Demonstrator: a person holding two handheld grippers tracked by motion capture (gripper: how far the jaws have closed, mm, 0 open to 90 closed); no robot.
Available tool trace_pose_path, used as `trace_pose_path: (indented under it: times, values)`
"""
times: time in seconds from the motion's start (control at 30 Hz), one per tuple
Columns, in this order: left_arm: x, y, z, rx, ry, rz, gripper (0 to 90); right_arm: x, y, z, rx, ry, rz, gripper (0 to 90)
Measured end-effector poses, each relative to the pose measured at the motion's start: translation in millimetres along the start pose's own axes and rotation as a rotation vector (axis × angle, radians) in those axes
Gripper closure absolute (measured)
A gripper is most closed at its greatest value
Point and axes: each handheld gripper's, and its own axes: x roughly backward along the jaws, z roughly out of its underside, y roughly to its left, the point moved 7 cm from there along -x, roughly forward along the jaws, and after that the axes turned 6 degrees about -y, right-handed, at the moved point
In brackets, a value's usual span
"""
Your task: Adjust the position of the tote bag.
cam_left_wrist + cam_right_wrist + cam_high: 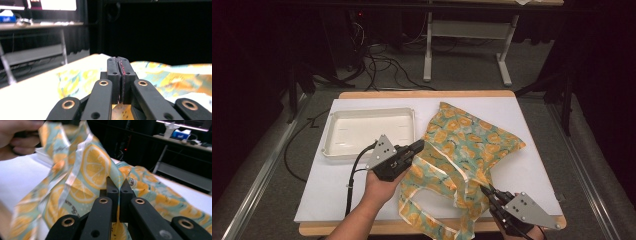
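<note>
Lemon-print bag (464, 150) hangs pinched between left tool (418, 146) and right tool (486, 190).

No readable text anywhere. The lemon-print bag (95, 167) carries a short line of small dark print low on its fabric in the right gripper view, too blurred to make out. The blue box (182, 133) on the far desk shows no legible label. The white tray (369, 131) has faint marks inside, not readable as characters.
</note>
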Motion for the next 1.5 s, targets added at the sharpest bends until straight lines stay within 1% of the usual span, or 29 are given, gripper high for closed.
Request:
trace_pose_path:
  times: [0.03,0.1,0.2,0.23,0.27,0.3,0.37,0.4,0.43,0.47,0.53,0.57,0.6,0.7,0.73,0.77,0.8,0.83,0.87,0.9,0.93,0.97,1.0,1.07,1.17,1.23,1.37,1.47,1.5]
  values:
    - [-1.3,1.3,2.4,0.001,0.006,-0.005,87.8,-2.9,-5.3,-2.3,-0.016,-0.003,0.011,90.0]
    - [-2.6,2.9,6.8,0.005,0.019,-0.001,81.4,-9.3,-20.0,-8.2,-0.061,-0.012,0.027,90.0]
    - [1.2,5.2,16.5,-0.010,0.034,-0.016,68.3,-15.9,-37.8,-14.7,-0.063,-0.008,0.060,90.0]
    - [2.8,5.6,20.8,-0.003,0.049,-0.014,62.6,-18.3,-45.9,-17.8,-0.058,-0.008,0.075,90.0]
    - [4.2,5.0,25.4,0.004,0.070,-0.006,56.5,-19.7,-52.1,-20.0,-0.055,-0.004,0.090,90.0]
    - [6.1,3.0,29.8,-0.002,0.084,0.001,50.1,-21.0,-58.2,-22.2,-0.056,-0.006,0.099,90.0]
    - [12.2,-4.4,38.5,-0.039,0.102,0.027,39.4,-22.2,-69.1,-25.7,-0.058,-0.008,0.115,90.0]
    - [16.0,-8.0,42.2,-0.053,0.098,0.037,34.8,-22.1,-73.9,-27.0,-0.060,-0.006,0.127,90.0]
    - [18.8,-11.2,46.5,-0.053,0.091,0.049,30.7,-21.8,-78.1,-28.1,-0.066,-0.007,0.137,90.0]
    - [19.7,-14.3,51.2,-0.051,0.098,0.069,28.4,-21.8,-81.9,-28.9,-0.073,-0.009,0.142,90.0]
    - [16.1,-19.8,62.3,-0.075,0.128,0.094,24.3,-22.1,-87.9,-29.1,-0.085,-0.008,0.154,90.0]
    - [12.6,-21.0,67.3,-0.090,0.146,0.093,24.2,-23.2,-89.5,-28.7,-0.092,-0.010,0.157,90.0]
    - [5.5,-22.2,75.7,-0.105,0.183,0.101,23.8,-23.7,-90.3,-28.1,-0.090,-0.007,0.160,90.0]
    - [-11.8,-22.8,93.4,-0.143,0.272,0.101,25.1,-25.7,-91.0,-25.8,-0.095,-0.007,0.166,90.0]
    - [-19.3,-23.5,101.0,-0.188,0.320,0.093,27.3,-25.7,-90.8,-25.5,-0.097,-0.009,0.166,90.0]
    - [-25.0,-24.8,105.9,-0.217,0.347,0.090,30.7,-25.5,-90.7,-24.9,-0.098,-0.008,0.166,90.0]
    - [-28.5,-26.4,108.7,-0.235,0.361,0.096,38.4,-25.1,-91.5,-24.8,-0.095,-0.010,0.170,90.0]
    - [-34.3,-27.6,112.2,-0.269,0.376,0.087,50.4,-24.6,-91.9,-24.8,-0.097,-0.010,0.170,90.0]
    - [-38.8,-27.3,113.9,-0.263,0.390,0.084,61.5,-23.1,-92.9,-24.7,-0.102,-0.007,0.174,90.0]
    - [-41.5,-27.0,113.8,-0.244,0.392,0.088,73.3,-22.1,-93.9,-25.0,-0.103,-0.011,0.177,90.0]
    - [-43.7,-25.3,111.6,-0.233,0.378,0.072,81.4,-21.0,-94.6,-25.0,-0.104,-0.011,0.179,90.0]
    - [-44.6,-22.8,106.0,-0.211,0.340,0.051,88.7,-19.9,-95.4,-24.9,-0.106,-0.016,0.179,90.0]
    - [-44.5,-21.5,101.9,-0.189,0.312,0.046,89.7,-18.0,-96.2,-24.1,-0.109,-0.017,0.181,90.0]
    - [-40.7,-17.2,88.7,-0.162,0.245,0.027,90.0,-15.3,-97.6,-22.4,-0.116,-0.018,0.185,90.0]
    - [-30.6,-13.1,66.7,-0.118,0.143,0.015,90.0,-11.6,-100.6,-19.3,-0.124,-0.022,0.195,90.0]
    - [-23.1,-11.1,52.7,-0.102,0.083,0.003,90.0,-9.3,-100.6,-19.6,-0.136,-0.036,0.196,90.0]
    - [-10.8,-10.5,32.3,-0.093,-0.014,-0.014,90.0,-4.7,-96.0,-22.2,-0.140,-0.053,0.199,90.0]
    - [-3.1,-13.4,22.6,-0.095,-0.064,-0.009,90.0,-0.6,-93.0,-25.1,-0.143,-0.070,0.206,90.0]
    - [-1.0,-14.8,19.1,-0.096,-0.088,-0.011,90.0,0.4,-92.4,-26.3,-0.146,-0.081,0.207,90.0]
